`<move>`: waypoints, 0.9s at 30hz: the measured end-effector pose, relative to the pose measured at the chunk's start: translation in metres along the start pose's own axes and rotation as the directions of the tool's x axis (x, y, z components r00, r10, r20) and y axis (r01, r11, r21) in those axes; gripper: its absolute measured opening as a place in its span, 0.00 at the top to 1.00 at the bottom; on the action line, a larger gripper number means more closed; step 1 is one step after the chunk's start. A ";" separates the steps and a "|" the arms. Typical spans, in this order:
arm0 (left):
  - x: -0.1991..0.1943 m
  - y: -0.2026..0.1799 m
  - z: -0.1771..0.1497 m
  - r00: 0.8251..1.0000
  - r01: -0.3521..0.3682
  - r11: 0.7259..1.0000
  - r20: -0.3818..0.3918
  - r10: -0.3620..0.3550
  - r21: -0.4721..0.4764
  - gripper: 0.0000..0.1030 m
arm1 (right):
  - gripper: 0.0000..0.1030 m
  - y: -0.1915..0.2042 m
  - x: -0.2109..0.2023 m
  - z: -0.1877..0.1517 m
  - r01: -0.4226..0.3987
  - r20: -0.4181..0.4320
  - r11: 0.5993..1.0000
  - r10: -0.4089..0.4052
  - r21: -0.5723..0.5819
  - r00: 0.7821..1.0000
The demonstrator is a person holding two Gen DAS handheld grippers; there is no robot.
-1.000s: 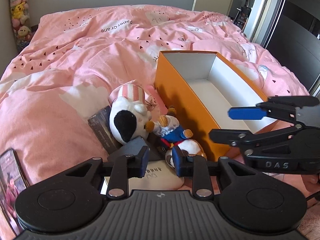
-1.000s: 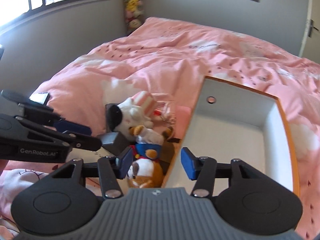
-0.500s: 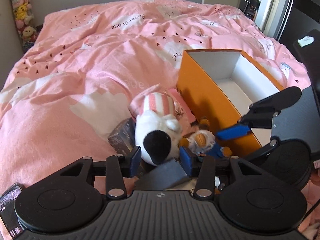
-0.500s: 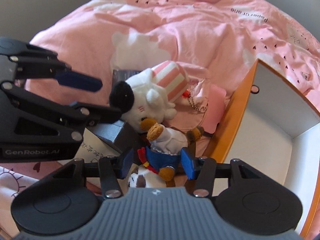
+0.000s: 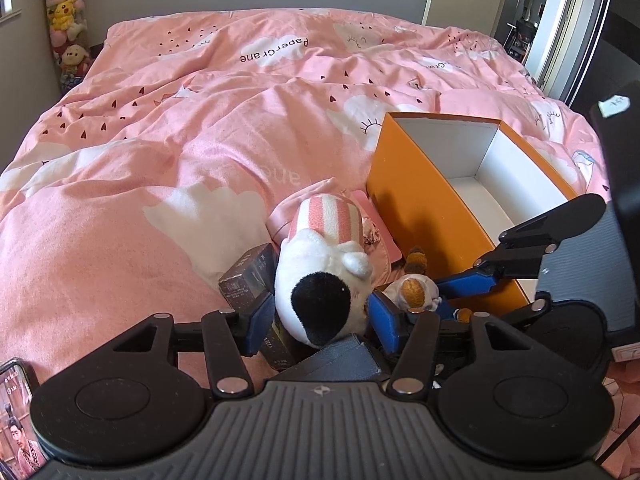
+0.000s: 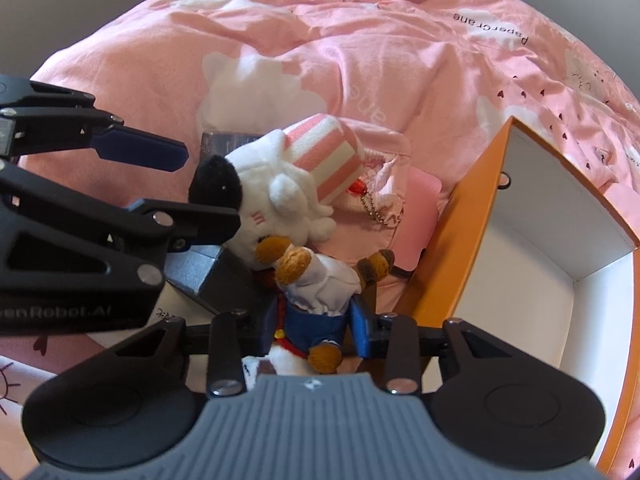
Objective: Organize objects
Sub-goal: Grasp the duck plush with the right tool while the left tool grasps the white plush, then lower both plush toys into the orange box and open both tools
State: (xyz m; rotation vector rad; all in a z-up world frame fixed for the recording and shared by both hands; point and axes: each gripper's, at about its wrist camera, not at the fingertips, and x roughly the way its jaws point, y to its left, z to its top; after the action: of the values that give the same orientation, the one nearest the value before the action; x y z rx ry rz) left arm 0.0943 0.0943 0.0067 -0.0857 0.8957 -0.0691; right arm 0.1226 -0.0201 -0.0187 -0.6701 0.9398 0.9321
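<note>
A white plush dog (image 5: pixel 320 280) (image 6: pixel 280 192) with a black nose and a pink striped hat lies on the pink duvet beside an orange box (image 5: pixel 416 208) (image 6: pixel 472 216) with a white inside. Its head is between the jaws of my left gripper (image 5: pixel 322 322) (image 6: pixel 210 188), which are opening and stand just off it. Right of the dog lies a small bear (image 5: pixel 414 286) (image 6: pixel 316 280) in a white shirt and blue trousers. My right gripper (image 6: pixel 314 330) (image 5: pixel 456 298) is closing, and its blue pads press on the trousers.
A dark carton (image 5: pixel 248 272) and a grey case (image 5: pixel 344 356) lie against the dog. Behind it are a pink pouch (image 6: pixel 384 200) with a bead chain and a pink card (image 6: pixel 416 220). A phone (image 5: pixel 16 412) sits at the lower left. Plush toys (image 5: pixel 66 20) hang in the far corner.
My left gripper moved forward over the dog's head and its jaws spread. My right gripper tipped down from over the box onto the bear and its jaws narrowed on it.
</note>
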 end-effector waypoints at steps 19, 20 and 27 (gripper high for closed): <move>0.017 0.002 0.028 0.995 0.068 0.994 -0.083 -0.061 0.081 0.24 | 0.63 -0.058 -0.118 0.015 -0.007 0.333 0.985 -0.051 0.170 0.942; 0.022 0.001 0.030 0.993 0.069 0.994 -0.098 -0.060 0.091 0.24 | 0.63 -0.062 -0.124 0.015 -0.001 0.347 0.984 -0.062 0.180 0.936; 0.049 -0.001 0.040 0.983 0.073 0.990 -0.178 -0.051 0.122 0.30 | 0.63 -0.104 -0.143 0.003 0.064 0.359 0.962 -0.160 0.266 0.919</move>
State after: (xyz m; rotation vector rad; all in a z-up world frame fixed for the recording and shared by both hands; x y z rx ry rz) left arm 0.1566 0.0903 -0.0063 0.0128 1.0612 -0.1947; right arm 0.1772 -0.1173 0.1183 -0.3087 0.6497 0.7870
